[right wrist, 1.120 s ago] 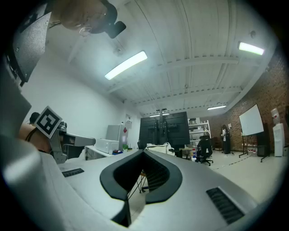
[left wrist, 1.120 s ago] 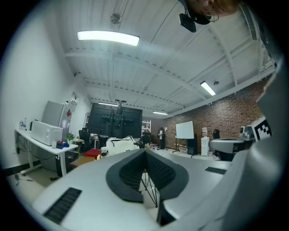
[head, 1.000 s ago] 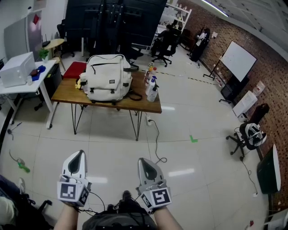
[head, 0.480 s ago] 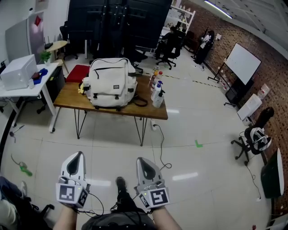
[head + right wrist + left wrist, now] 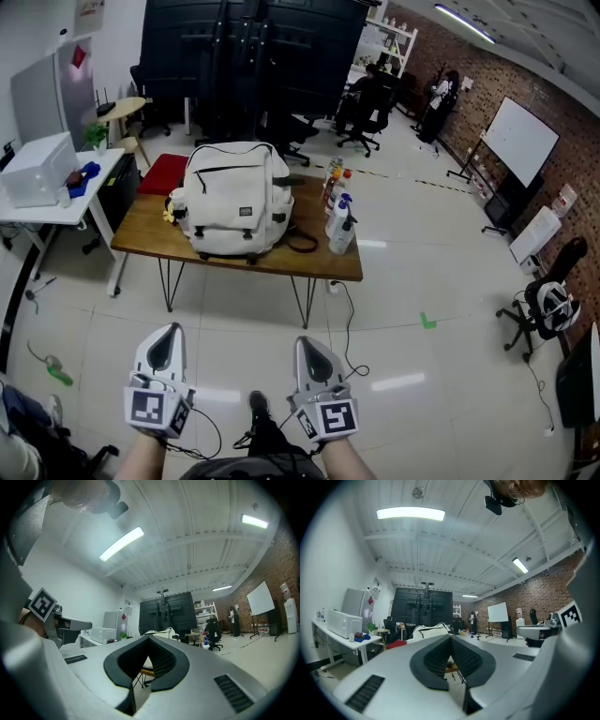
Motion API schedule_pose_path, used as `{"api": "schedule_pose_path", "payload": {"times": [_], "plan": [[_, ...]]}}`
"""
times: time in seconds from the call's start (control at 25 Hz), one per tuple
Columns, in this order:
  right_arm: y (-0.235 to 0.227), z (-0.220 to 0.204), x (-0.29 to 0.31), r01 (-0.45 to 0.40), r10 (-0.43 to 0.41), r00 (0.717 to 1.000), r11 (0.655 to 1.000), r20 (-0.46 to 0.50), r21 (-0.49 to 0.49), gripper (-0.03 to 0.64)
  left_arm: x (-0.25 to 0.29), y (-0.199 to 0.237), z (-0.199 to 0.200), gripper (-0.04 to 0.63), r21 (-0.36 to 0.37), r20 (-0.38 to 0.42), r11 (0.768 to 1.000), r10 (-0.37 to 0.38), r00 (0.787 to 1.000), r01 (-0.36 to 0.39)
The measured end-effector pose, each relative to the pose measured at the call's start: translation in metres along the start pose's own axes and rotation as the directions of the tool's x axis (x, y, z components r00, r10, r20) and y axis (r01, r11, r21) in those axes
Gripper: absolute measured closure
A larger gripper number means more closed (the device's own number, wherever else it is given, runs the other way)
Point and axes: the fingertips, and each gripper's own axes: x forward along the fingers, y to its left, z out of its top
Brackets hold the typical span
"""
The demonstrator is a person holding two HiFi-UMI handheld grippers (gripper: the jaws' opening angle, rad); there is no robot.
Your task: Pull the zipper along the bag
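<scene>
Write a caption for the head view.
Both shut, left hand-held gripper and right hand-held gripper face a white backpack on a wooden table.

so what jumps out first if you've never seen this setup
A white backpack stands upright in the middle of a wooden table, with a cluster of spray bottles at the table's right end. Nearest the camera, the left hand-held gripper and the right hand-held gripper are both shut and empty, well short of the table.
</scene>
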Motion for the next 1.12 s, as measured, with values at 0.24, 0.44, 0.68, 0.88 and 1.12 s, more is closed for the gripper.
{"api": "schedule_pose_path", "payload": {"times": [0.24,0.44,0.68,0.88,1.12], "plan": [[-0.047,-0.007,0.064,-0.006,0.006,1.0,1.0,-0.015,-0.01,0.611,0.086,0.007,0.006,0.561,-0.002,0.005,1.0,-0.009,1.0,0.009],[-0.082,-0.019,0.126,-0.01,0.009,1.0,1.0,-0.026,-0.017,0.611,0.153,0.024,-0.003,0.561,-0.015,-0.007,1.0,0.002,1.0,-0.002],[-0.122,-0.033,0.199,-0.032,0.032,0.999,0.999,-0.036,-0.006,0.611,0.234,0.045,-0.006,0.561,-0.015,-0.018,0.999,0.035,0.999,-0.036],[-0.157,-0.043,0.24,-0.038,0.039,0.999,0.999,-0.027,0.018,0.611,0.286,0.052,-0.011,0.561,-0.026,-0.032,0.998,0.058,0.998,-0.059],[-0.182,-0.052,0.279,-0.059,0.059,0.998,0.998,-0.021,0.033,0.611,0.325,0.058,-0.009,0.561,-0.019,-0.026,0.997,0.077,0.997,-0.078]]}}
